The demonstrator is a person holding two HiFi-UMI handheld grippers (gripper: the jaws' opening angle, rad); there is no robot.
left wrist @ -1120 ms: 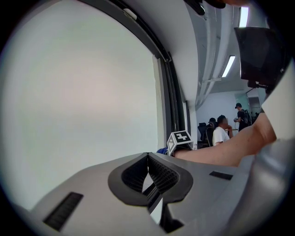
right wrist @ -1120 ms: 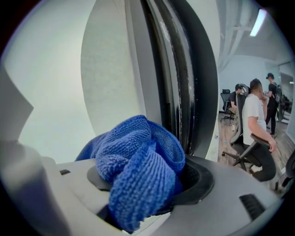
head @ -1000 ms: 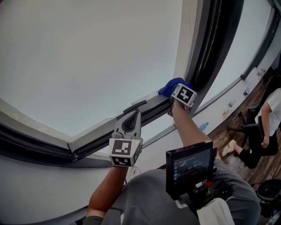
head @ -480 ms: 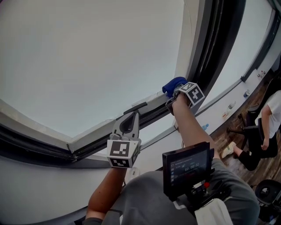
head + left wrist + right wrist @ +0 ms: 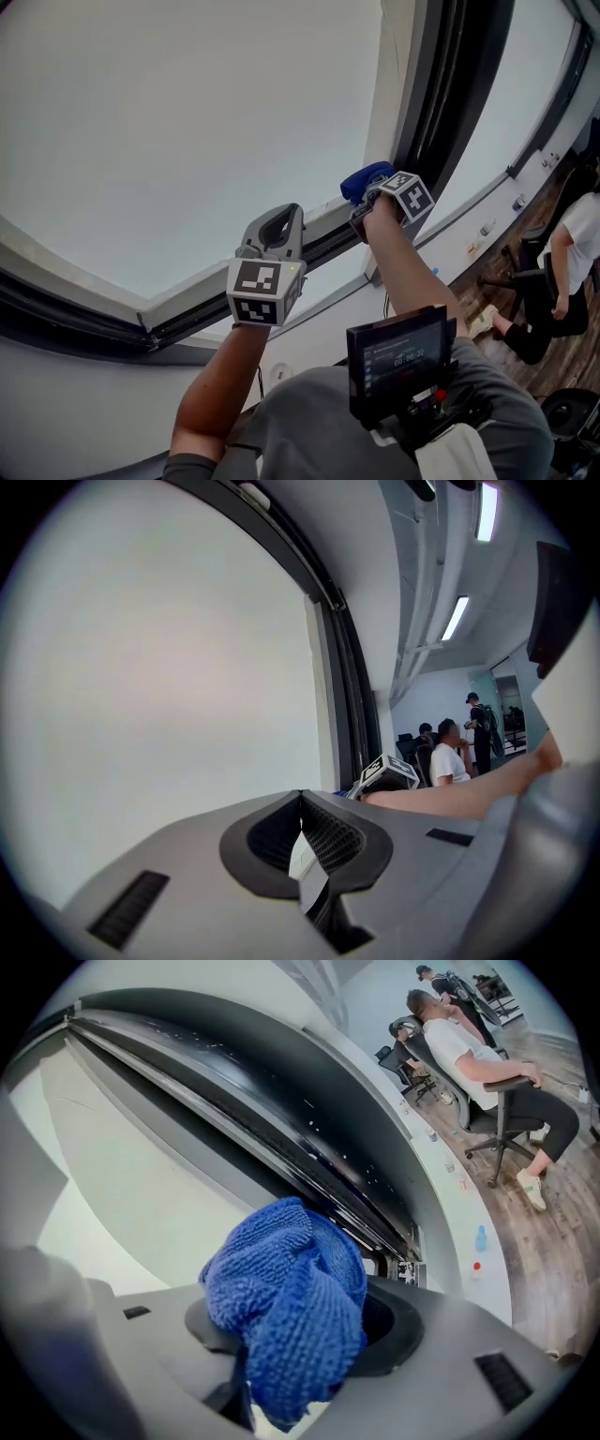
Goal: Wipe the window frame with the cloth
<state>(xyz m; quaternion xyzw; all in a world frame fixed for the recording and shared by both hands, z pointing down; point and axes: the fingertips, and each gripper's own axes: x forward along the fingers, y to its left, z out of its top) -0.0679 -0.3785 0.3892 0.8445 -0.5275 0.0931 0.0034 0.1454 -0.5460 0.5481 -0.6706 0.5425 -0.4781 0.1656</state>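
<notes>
**Cloth clamped in right jaws at frame corner; left jaws together, empty**

Left side, head view: my left gripper (image 5: pixel 283 212) stands just off centre toward seven o'clock, raised in front of the window frame (image 5: pixel 202 286), with its tips pointing to twelve o'clock at the pale glass (image 5: pixel 187 122). In the left gripper view, the left gripper (image 5: pixel 301 799) has its jaws together at the tips. Nothing is held between them; only the window shows through the shaped gap behind the tips.

Centre: the frame's lower rail runs from eight o'clock up toward one o'clock, where it meets the dark upright (image 5: pixel 441 84).

Right of centre: my right gripper (image 5: pixel 373 195) lies at two o'clock from the left one, at that corner. Its jaws are clamped on the blue cloth (image 5: pixel 364 178). In the right gripper view the cloth (image 5: pixel 286 1307) bulges out of the right gripper (image 5: pixel 281 1358) as a bunched wad, directly before the frame's dark channel (image 5: pixel 281 1138). Whether it touches the channel cannot be confirmed.

Right edge: a person (image 5: pixel 562 272) sits on a chair at three o'clock, well apart. A small screen (image 5: pixel 398 352) sits at five o'clock, against my chest.
</notes>
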